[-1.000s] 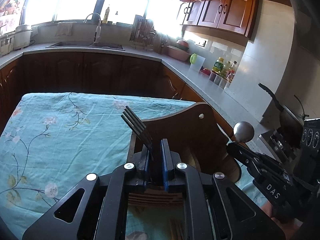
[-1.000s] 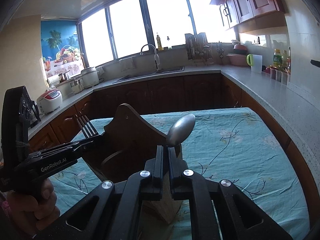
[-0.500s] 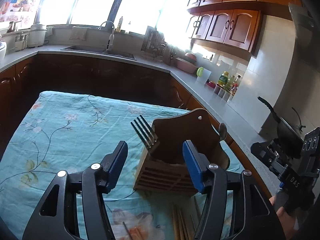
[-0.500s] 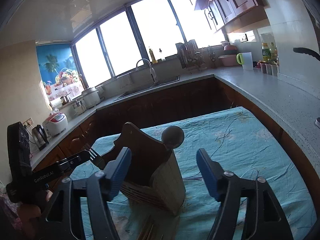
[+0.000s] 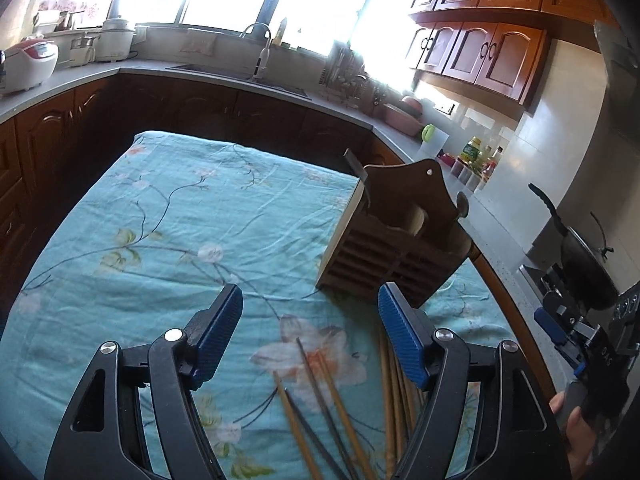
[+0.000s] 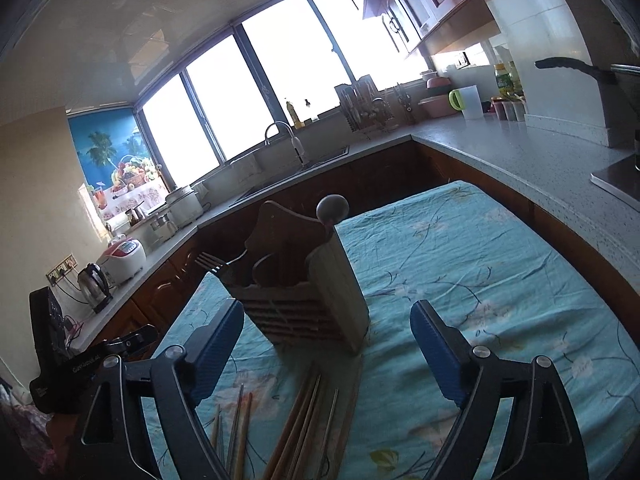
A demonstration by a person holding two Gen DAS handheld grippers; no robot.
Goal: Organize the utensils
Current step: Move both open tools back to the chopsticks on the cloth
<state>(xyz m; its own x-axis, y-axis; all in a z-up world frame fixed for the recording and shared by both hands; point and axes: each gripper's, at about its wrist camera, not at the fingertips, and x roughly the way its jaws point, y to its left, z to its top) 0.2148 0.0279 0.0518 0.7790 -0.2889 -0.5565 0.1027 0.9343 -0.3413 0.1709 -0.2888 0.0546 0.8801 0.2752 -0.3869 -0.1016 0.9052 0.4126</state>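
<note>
A wooden utensil holder (image 5: 390,256) (image 6: 304,300) stands on the teal flowered tablecloth (image 5: 180,232). A fork (image 6: 212,262) (image 5: 357,168) sticks out of its left side and a spoon (image 6: 332,208) (image 5: 463,204) out of its right side. Several chopsticks (image 5: 320,412) (image 6: 296,424) lie loose on the cloth in front of the holder. My left gripper (image 5: 310,336) is open and empty, above the chopsticks and short of the holder. My right gripper (image 6: 328,348) is open and empty, also short of the holder, over the chopsticks.
The table's right edge (image 5: 508,304) runs close to a grey counter (image 6: 520,160) with a pan (image 5: 576,256), bottles (image 5: 478,156) and a cup. A sink (image 5: 240,74), a rice cooker (image 6: 122,262) and a kettle (image 6: 96,286) stand on the far counter.
Both grippers opened, letting go of the fork and the spoon in the holder, then drew back and up. The chopsticks on the cloth have come into view.
</note>
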